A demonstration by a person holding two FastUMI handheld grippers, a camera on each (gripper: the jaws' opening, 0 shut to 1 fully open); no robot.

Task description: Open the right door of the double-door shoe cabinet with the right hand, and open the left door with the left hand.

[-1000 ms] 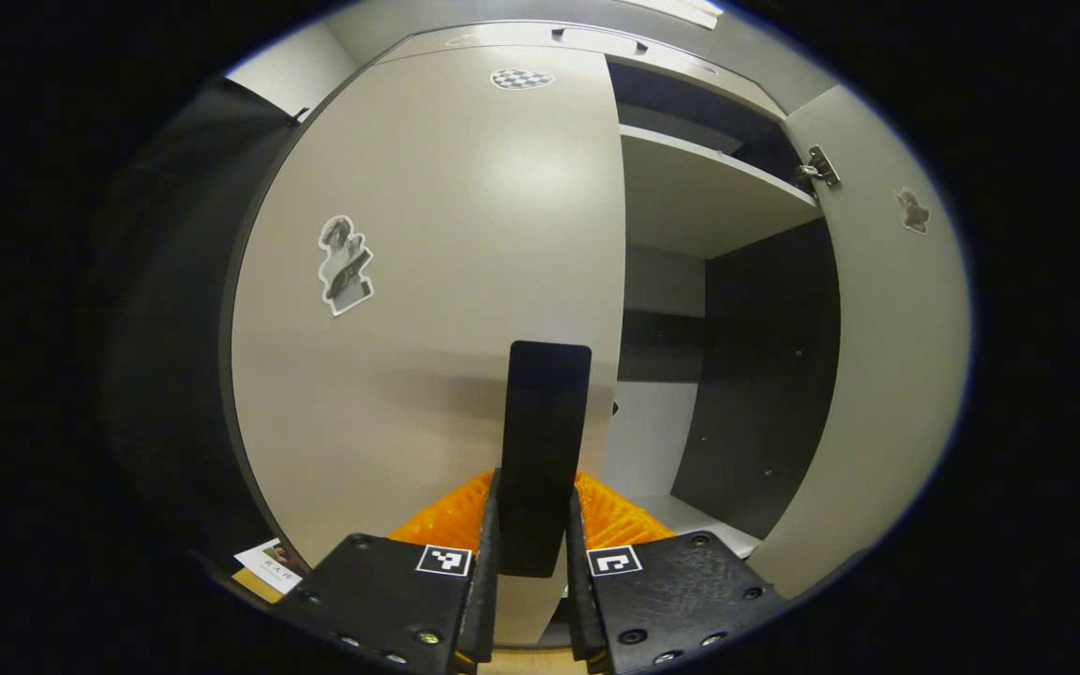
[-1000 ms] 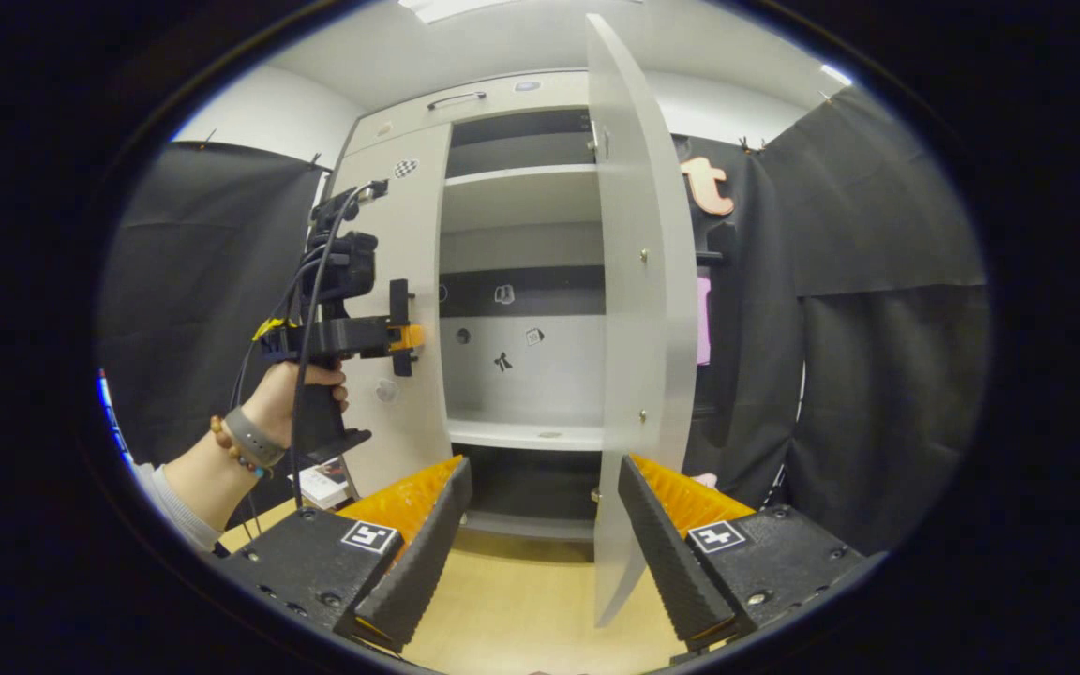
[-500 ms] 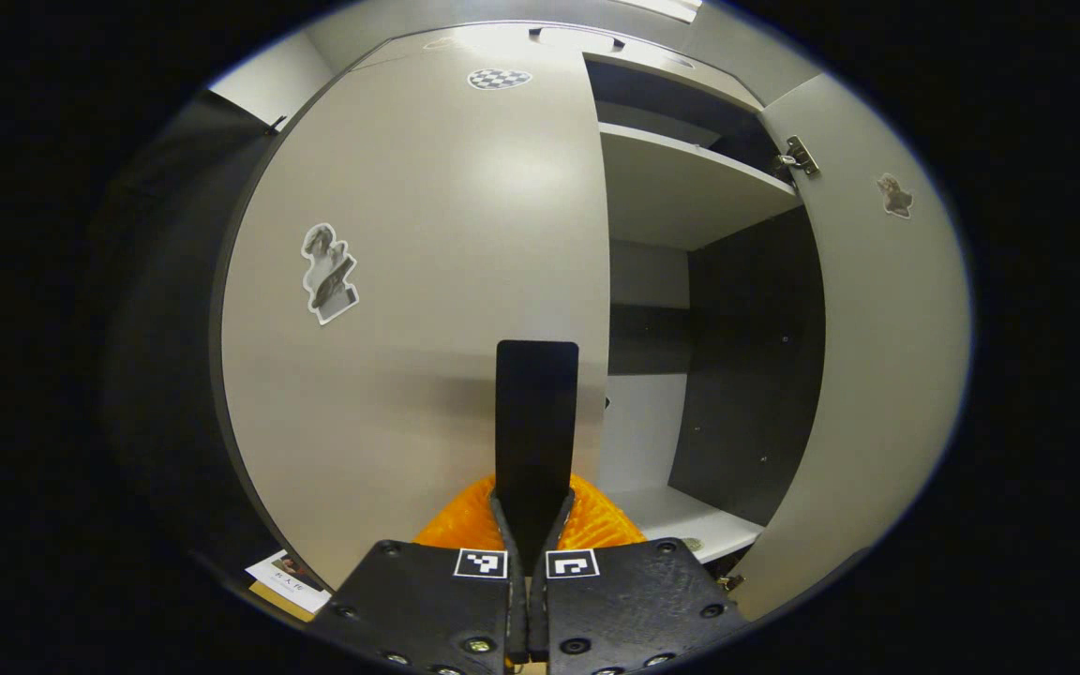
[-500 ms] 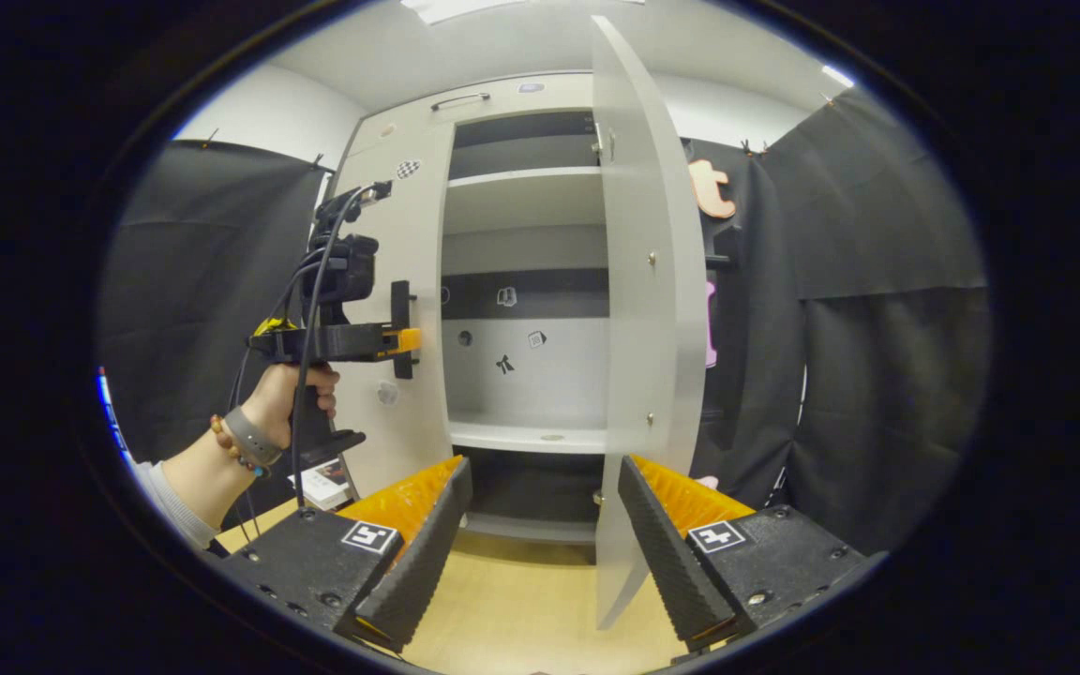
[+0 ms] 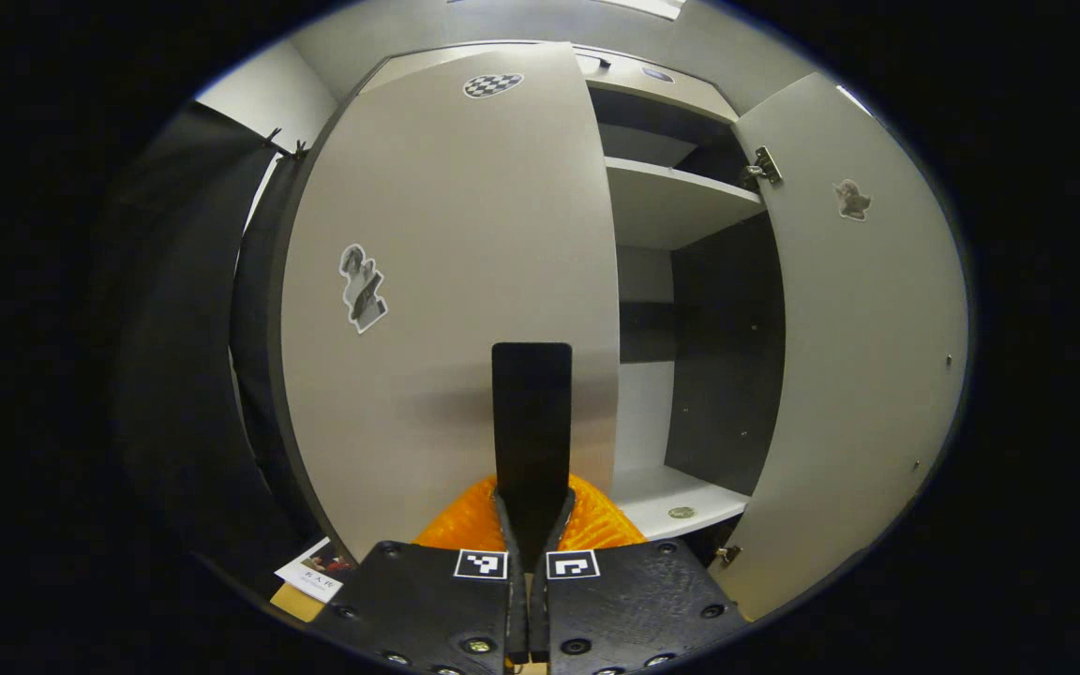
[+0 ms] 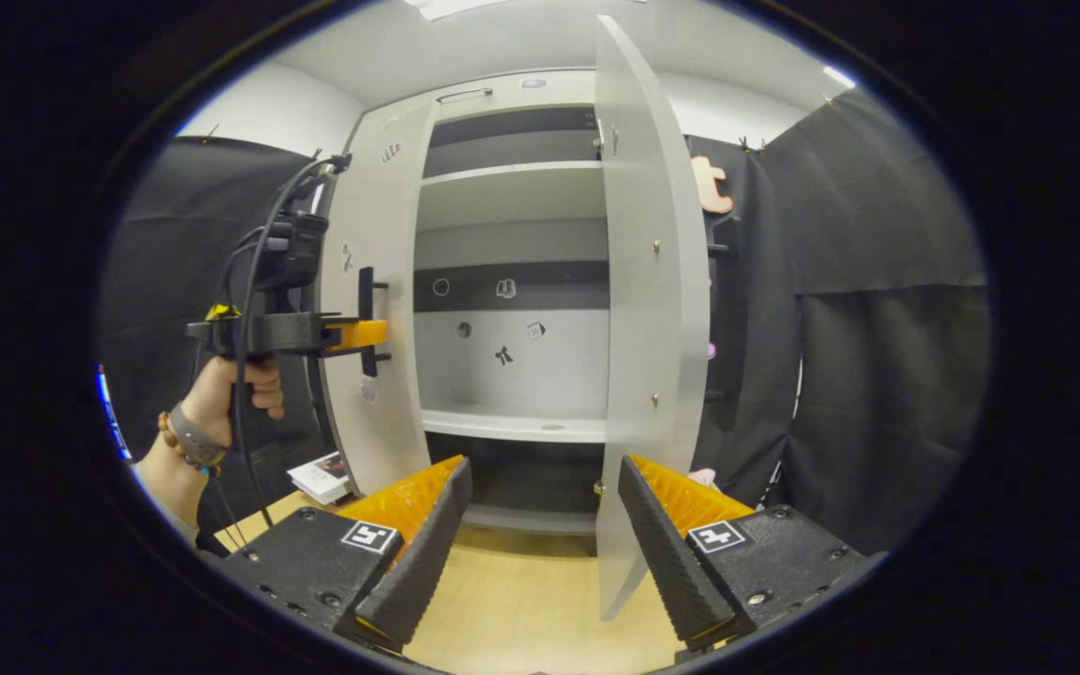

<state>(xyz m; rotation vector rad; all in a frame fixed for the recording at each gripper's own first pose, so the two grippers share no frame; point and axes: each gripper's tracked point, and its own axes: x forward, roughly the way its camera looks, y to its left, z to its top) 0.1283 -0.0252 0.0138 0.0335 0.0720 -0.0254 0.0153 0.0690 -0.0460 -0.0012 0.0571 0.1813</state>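
The left gripper view sits close against the left door (image 5: 446, 281), facing it. The right gripper view stands farther back, facing the cabinet (image 6: 512, 281) front. Both share the left door and shelves (image 5: 671, 202).

Left door (image 5: 465, 281): smooth matt laminate. Handle (image 5: 531, 412): matt, dark. Hinge (image 5: 763, 167): shiny metal. Floor (image 6: 521, 600): wood-look.

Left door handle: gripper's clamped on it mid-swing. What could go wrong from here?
1. The left gripper pinches only the thin edge of the flat handle; as the left door swings, the angle changes and the fingers may slip off.
2. The cable hanging from that gripper could snag on the handle.
3. The right gripper sits open close to the right door, and could bump its edge.
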